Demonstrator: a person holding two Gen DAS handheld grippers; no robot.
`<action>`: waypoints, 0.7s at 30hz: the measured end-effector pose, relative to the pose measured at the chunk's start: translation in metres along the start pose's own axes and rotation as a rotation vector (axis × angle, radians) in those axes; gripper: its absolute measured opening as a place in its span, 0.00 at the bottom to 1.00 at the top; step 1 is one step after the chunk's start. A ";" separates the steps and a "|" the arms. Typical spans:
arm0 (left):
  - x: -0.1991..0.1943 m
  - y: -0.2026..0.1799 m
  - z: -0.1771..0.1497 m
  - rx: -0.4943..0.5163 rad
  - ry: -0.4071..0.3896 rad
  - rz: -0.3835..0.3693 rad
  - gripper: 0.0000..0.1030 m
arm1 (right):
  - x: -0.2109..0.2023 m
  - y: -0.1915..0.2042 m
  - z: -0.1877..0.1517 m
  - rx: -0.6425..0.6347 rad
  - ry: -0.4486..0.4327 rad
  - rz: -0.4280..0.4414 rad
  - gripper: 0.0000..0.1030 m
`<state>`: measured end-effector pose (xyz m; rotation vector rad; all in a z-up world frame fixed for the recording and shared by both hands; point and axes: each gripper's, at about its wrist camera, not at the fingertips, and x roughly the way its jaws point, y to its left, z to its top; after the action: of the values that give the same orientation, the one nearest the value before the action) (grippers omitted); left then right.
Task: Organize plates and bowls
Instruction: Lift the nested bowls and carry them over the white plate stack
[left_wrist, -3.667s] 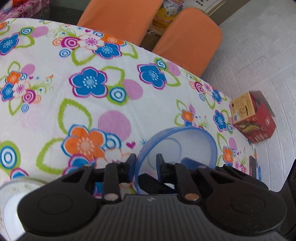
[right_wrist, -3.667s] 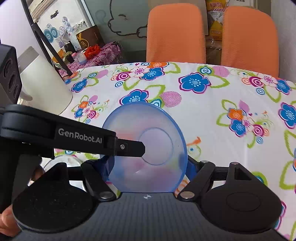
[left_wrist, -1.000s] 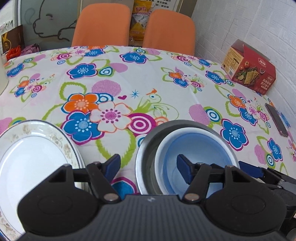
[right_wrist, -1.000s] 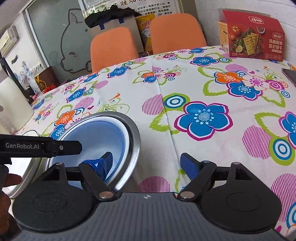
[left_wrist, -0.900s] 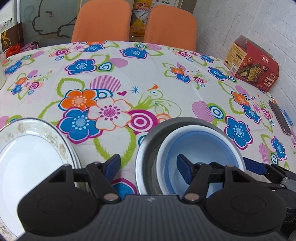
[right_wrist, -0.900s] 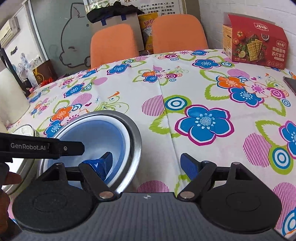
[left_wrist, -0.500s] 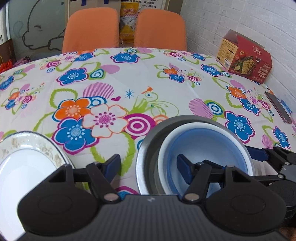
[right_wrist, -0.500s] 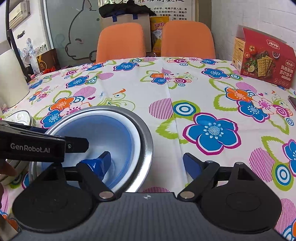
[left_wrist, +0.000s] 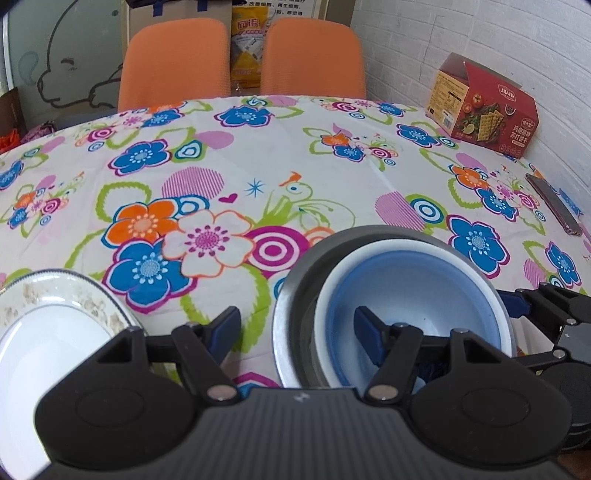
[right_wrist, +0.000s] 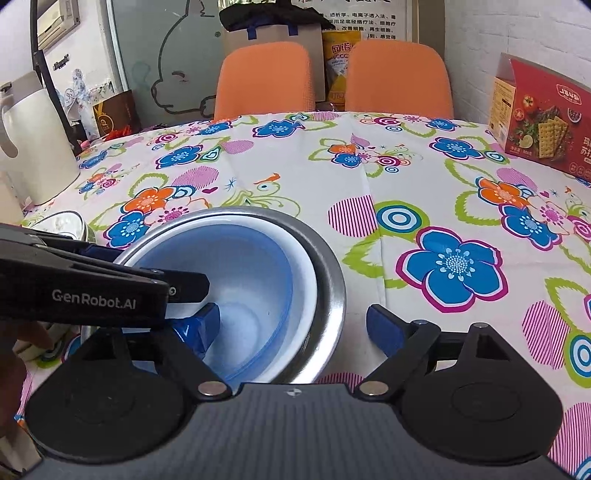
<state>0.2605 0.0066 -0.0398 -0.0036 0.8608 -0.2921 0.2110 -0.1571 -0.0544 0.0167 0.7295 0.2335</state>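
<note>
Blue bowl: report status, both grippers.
Left gripper open, right gripper open. Blue bowl nested in white bowl, inside steel bowl. Nothing blocking.

The left gripper's body is covering the near rims of the steel bowl (left_wrist: 295, 291), the white bowl (left_wrist: 436, 248) and the blue bowl (left_wrist: 402, 291). At eight o'clock the white plate (left_wrist: 51, 332) is running off the frame's edge. In the right wrist view the cracker box (right_wrist: 543, 118) is being cut off at three o'clock, its small print blurring beyond reading, and the white kettle (right_wrist: 33, 147) is being clipped at nine o'clock.
</note>
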 end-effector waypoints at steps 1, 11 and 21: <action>0.000 0.000 0.000 0.001 0.003 -0.002 0.64 | 0.000 0.000 -0.001 0.000 -0.007 0.000 0.72; -0.002 -0.001 -0.002 0.002 0.005 0.003 0.60 | -0.004 0.010 -0.001 -0.011 0.016 0.034 0.66; 0.001 -0.002 0.007 -0.060 0.038 -0.070 0.23 | -0.009 0.013 0.004 0.052 0.022 0.057 0.63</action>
<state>0.2660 0.0039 -0.0352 -0.0843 0.9085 -0.3322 0.2043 -0.1458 -0.0439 0.0846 0.7573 0.2690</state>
